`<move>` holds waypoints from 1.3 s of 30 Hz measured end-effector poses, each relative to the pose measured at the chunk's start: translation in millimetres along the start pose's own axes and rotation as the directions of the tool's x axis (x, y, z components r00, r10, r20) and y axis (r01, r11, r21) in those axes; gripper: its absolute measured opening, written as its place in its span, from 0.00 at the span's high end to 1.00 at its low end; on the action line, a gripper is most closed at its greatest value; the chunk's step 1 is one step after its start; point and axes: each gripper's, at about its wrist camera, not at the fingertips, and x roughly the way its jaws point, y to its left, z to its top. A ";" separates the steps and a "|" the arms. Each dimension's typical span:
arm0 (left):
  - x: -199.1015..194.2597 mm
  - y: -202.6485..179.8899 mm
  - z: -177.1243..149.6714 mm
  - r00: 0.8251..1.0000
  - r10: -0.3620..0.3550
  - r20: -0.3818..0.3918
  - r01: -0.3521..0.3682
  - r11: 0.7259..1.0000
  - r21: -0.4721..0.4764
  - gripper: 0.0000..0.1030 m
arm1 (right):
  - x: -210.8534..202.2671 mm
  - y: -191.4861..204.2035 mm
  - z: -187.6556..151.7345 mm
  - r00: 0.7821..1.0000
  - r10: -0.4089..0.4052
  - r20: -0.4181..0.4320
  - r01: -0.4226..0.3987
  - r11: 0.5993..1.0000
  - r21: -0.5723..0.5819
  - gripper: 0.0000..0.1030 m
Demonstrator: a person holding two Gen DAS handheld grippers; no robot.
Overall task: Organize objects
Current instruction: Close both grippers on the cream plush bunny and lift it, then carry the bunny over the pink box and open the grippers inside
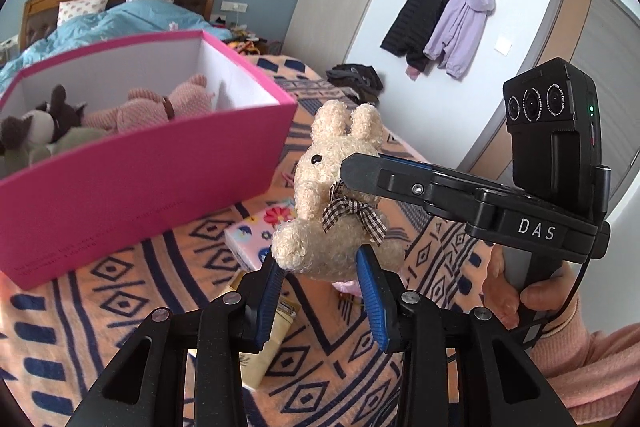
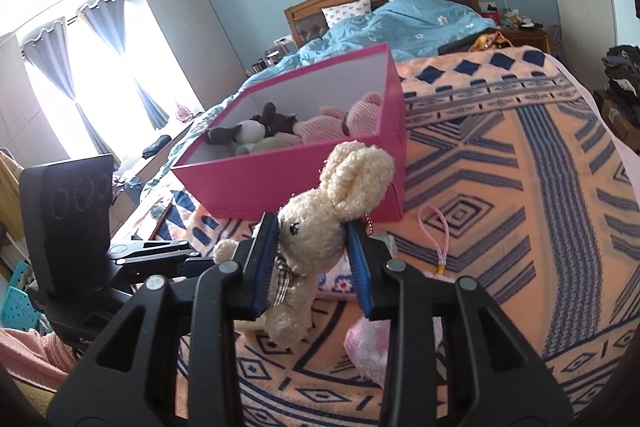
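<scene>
A cream plush rabbit (image 1: 332,195) with a checked bow is held in the air over the patterned blanket. My left gripper (image 1: 320,263) is shut on its lower body. My right gripper (image 2: 312,231) is shut on its head (image 2: 320,223); that gripper also shows from the side in the left wrist view (image 1: 360,171). A pink box (image 1: 132,179) with a white inside stands just behind the rabbit and holds a pink plush (image 1: 160,107) and a dark grey plush (image 1: 40,127). The box also shows in the right wrist view (image 2: 304,183).
A floral packet (image 1: 260,231) and a cream pouch (image 1: 272,339) lie on the orange and blue blanket (image 2: 500,187) under the rabbit. A pink pouch with a cord (image 2: 368,347) lies near the right gripper. A blue duvet (image 2: 400,23) covers the bed behind the box.
</scene>
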 end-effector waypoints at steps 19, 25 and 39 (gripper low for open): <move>-34.1 24.8 35.5 0.991 0.080 0.104 -0.079 0.997 -0.011 0.63 | 22.0 28.6 54.2 0.996 0.078 0.041 -0.074 0.993 -0.089 0.64; -42.3 34.6 48.1 0.986 0.107 0.131 -0.106 0.994 -0.016 0.63 | 35.2 35.5 73.0 0.994 0.098 0.049 -0.093 0.990 -0.109 0.64; -43.4 67.7 70.8 0.970 0.189 0.151 -0.182 0.982 -0.059 0.63 | 76.6 45.1 107.6 0.993 0.116 0.020 -0.112 0.986 -0.122 0.64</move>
